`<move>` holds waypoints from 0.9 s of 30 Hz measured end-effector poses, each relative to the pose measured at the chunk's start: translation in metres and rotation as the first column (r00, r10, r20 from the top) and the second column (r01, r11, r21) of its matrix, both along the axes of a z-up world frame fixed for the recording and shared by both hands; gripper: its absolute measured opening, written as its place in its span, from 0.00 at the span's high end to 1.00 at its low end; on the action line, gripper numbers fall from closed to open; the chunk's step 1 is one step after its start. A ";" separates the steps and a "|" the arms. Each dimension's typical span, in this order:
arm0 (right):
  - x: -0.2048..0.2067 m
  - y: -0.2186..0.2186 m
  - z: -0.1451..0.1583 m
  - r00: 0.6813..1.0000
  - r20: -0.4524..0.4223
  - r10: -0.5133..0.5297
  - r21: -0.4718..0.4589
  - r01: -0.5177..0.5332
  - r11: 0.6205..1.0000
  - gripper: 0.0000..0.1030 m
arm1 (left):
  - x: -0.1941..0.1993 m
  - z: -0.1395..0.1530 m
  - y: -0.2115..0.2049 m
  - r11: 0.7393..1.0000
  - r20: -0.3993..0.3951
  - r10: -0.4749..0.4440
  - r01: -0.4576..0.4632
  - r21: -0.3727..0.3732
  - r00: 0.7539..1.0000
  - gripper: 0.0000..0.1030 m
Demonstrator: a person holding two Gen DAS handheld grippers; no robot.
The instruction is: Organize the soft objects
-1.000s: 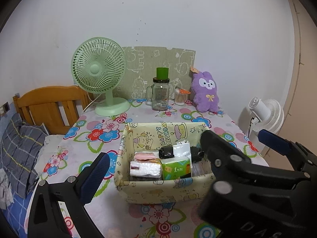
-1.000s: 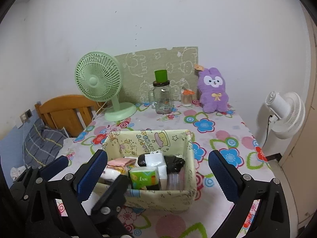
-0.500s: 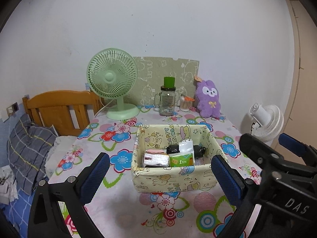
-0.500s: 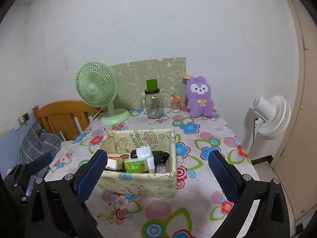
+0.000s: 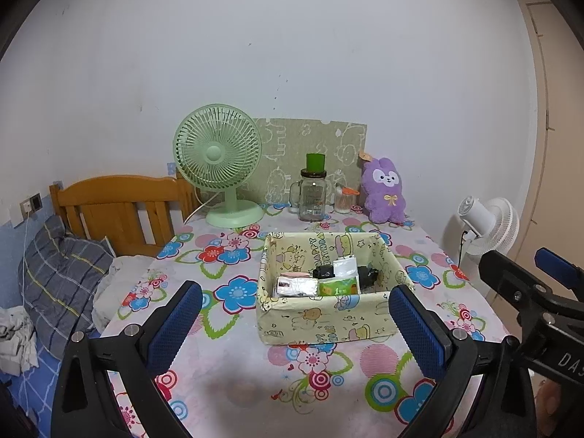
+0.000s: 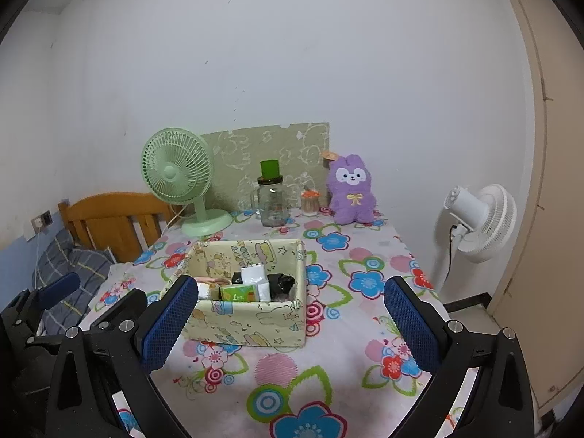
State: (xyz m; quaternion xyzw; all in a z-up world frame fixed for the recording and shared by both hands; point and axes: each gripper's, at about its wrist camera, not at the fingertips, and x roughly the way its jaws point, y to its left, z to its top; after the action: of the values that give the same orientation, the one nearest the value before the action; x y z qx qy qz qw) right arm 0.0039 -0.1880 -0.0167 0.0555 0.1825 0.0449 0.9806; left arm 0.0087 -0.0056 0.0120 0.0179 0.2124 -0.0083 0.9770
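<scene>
While both grippers are hanging spread and empty above the near end of the table (image 5: 226, 372), the task is looking largely done. The left gripper (image 5: 292, 325) and right gripper (image 6: 292, 323) are each holding nothing. The box (image 5: 328, 315) is sitting mid-table, holding several small packets: a green tissue pack (image 5: 337, 286), a silvery pack (image 5: 295, 286), a white pouch (image 5: 345, 266) and dark bundles. One soft thing is sitting outside it: the purple plush (image 5: 385, 195), upright by the wall, well apart from the box. Whether it belongs in the box is unclear.
</scene>
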 end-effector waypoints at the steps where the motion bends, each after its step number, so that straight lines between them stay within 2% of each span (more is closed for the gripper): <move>1: -0.003 -0.001 0.001 1.000 0.004 -0.005 0.000 0.005 1.000 0.00 | -0.003 0.001 0.001 1.000 0.003 -0.002 0.002 -0.001 1.000 0.00; 12: -0.021 -0.009 0.001 0.999 0.015 -0.030 0.014 0.030 0.999 0.00 | -0.023 0.004 0.010 1.000 0.019 0.024 -0.024 0.005 1.000 0.00; 16: -0.022 -0.009 -0.002 1.000 0.007 -0.030 0.019 0.030 0.999 0.00 | -0.026 0.004 0.014 0.999 0.017 0.030 -0.029 -0.017 0.999 0.00; 27: -0.023 -0.009 -0.003 0.999 0.007 -0.032 0.013 0.031 0.999 0.00 | -0.026 0.004 0.012 1.000 0.019 0.017 -0.017 -0.014 1.000 0.00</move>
State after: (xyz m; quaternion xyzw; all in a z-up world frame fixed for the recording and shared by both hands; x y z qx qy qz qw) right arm -0.0193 -0.1969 -0.0193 0.0643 0.1776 0.0308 0.9815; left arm -0.0170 0.0065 0.0164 0.0095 0.2030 -0.0013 0.9791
